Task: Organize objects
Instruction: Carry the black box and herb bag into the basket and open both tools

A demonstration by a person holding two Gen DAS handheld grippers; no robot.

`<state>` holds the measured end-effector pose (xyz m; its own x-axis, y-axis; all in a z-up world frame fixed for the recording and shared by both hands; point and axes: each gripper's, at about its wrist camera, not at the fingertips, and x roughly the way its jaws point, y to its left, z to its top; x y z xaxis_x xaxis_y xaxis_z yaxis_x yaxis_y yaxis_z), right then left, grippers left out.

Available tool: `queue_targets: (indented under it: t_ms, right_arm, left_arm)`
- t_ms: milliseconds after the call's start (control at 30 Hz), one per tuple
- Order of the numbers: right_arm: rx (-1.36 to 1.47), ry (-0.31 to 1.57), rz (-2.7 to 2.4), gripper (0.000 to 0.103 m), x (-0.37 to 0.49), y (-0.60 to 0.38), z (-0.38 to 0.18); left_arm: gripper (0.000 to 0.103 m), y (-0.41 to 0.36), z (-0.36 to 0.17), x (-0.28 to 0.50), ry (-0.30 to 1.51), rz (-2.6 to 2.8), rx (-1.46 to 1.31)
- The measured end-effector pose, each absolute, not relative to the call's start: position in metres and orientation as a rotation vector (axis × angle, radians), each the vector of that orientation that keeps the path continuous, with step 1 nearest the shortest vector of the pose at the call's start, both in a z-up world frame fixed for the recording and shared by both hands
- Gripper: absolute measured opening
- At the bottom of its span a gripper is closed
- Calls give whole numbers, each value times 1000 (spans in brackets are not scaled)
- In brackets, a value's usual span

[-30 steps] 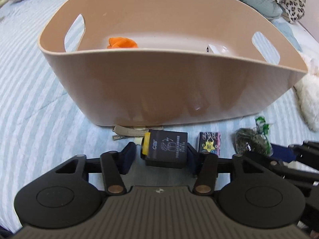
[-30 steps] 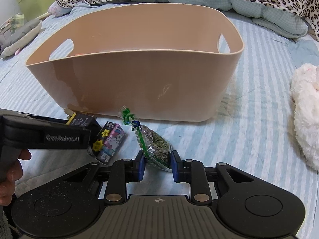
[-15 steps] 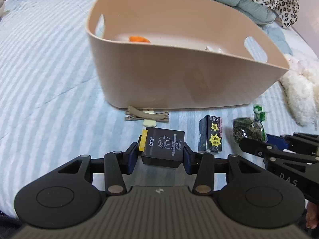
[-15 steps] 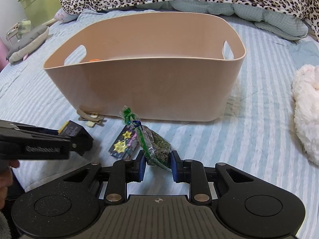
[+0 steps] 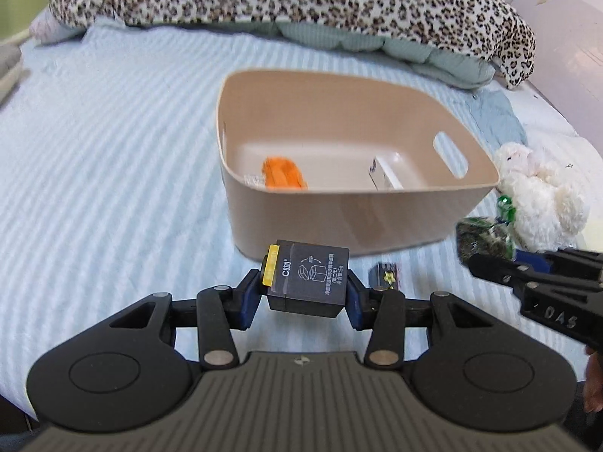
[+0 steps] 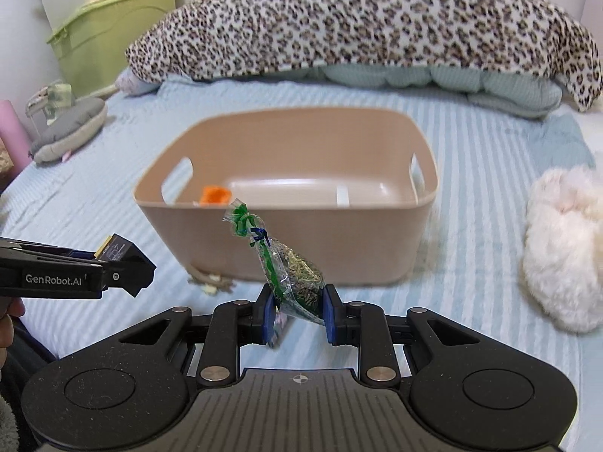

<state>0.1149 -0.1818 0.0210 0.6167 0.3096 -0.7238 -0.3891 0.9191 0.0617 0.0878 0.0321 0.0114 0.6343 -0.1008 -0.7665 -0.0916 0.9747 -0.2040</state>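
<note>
Two hand-held grippers, each loaded, both held above a bed with a pale blue striped cover. Left hand-held gripper: blue pads pinching a dark grey box with a yellow end and white print, gripped by its two sides and lifted clear of the cover; seen from the right wrist view as a dark arm at the left edge carrying the same box. Right hand-held gripper: pads pinching the lower part of a clear bag of green-brown dried matter, its neck tied with a green and blue ribbon standing upward; from the left wrist view the bag shows at the right, at the tip of the other tool. One beige basket with cut-out handles, resting on the bed beyond both tools; inside it, an orange item at the left of the floor and a white item toward the right. One small dark carton with yellow stars, lying on the cover near the basket's front wall. One small tan clip-like item at the foot of the basket, details unclear. One white plush toy to the right of the basket. One leopard-print blanket across the far end of the bed.
</note>
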Motion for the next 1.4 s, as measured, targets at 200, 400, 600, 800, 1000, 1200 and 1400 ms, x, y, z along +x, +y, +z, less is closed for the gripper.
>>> queue_targets:
  t_ms: [200,400,600,800,1000,1200,1400]
  right_arm:
    - [-87,751,403,23,122,-180,41]
    - [-80,694,391,23,140,-174,51]
    - [-99,657,359,23,167,-165,51]
    - [-107,667,323,23,195,-158,38]
    - [-140,731,287,23,220,-147,11]
    - [-174,793,283,27,227,-136,-12]
    - [-169,776,280,64,212,-144,-5]
  left_arm:
    - [47,35,29,97,842,-7,-221]
    - [47,37,42,114,795,12,-187]
    - [47,33,48,146,751,46,-138]
    - [47,27,38,188,766,73,-97]
    - [47,26,10,221,858,85,-92]
    - [47,25,-12,232,929,73,-72]
    - [65,26,-5,220,924,57,-78]
